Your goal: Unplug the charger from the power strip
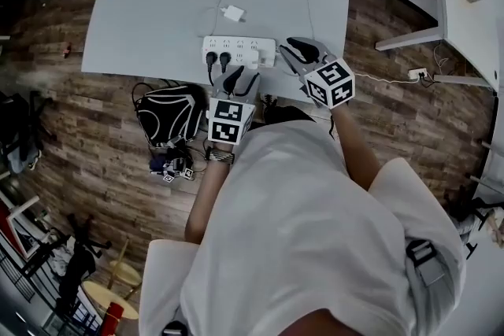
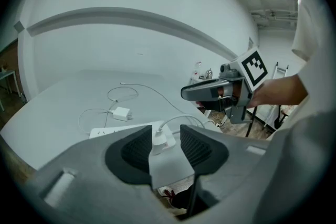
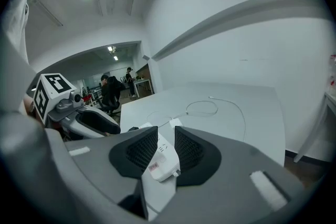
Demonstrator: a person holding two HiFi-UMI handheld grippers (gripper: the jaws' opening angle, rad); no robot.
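Danger: white plastic power strip (image 1: 248,51), unpinned, lifting with its white cube charger (image 2: 158,140) while my left gripper (image 1: 242,79) and right gripper (image 1: 298,51) gape empty.

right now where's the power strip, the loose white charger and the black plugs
power strip (image 1: 249,49), head view, middle of its white top
loose white charger (image 1: 234,13), head view, centre of its body
black plugs (image 1: 211,57), head view, on the left plug

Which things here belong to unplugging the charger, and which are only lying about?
Job: white rectangular power strip; small white charger plugged into it; left gripper; right gripper.
Lying about: loose white charger with coiled cable; black bag on the floor.
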